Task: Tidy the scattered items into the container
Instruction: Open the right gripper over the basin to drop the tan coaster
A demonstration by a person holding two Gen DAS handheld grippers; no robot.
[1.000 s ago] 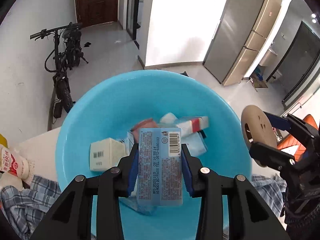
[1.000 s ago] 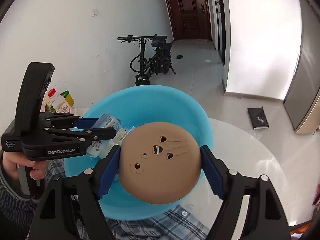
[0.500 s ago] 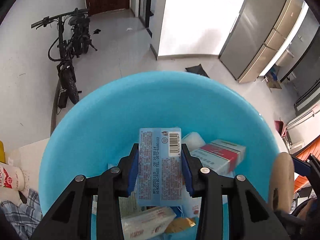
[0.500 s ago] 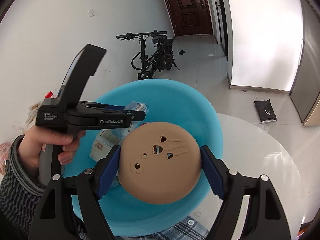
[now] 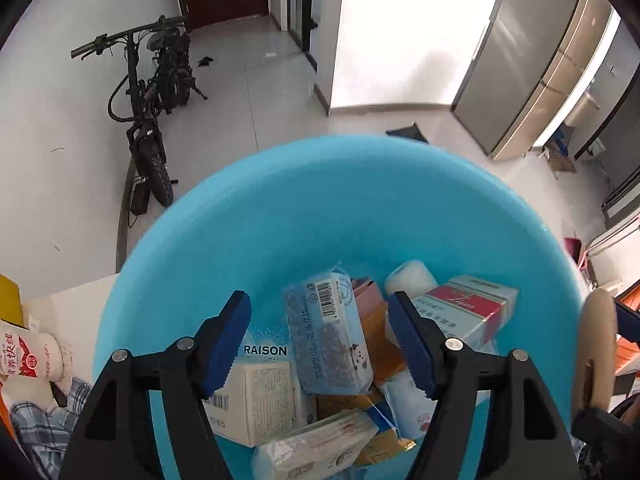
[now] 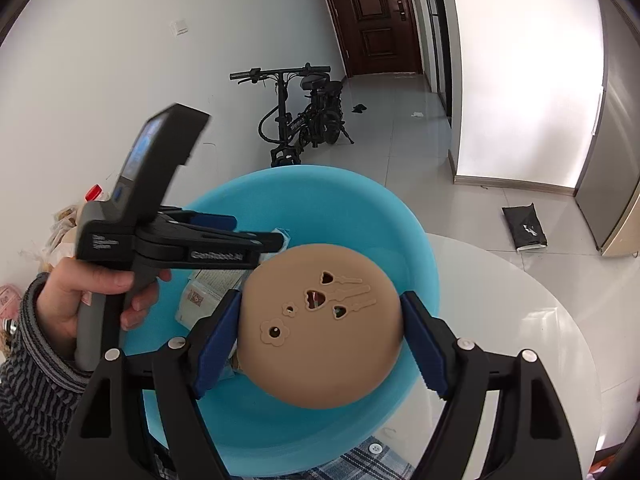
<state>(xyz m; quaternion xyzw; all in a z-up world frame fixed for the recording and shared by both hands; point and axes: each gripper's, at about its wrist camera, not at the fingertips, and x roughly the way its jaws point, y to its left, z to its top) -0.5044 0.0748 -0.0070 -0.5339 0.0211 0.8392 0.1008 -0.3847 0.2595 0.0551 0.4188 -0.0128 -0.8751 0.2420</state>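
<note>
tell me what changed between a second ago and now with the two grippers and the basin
The left gripper came down over the blue basin and let go of the light blue packet: its jaws are opening and the packet now lies on the pile of boxes inside, touching neither pad. The right gripper stayed put above the basin, shut on the tan round disc.
</note>
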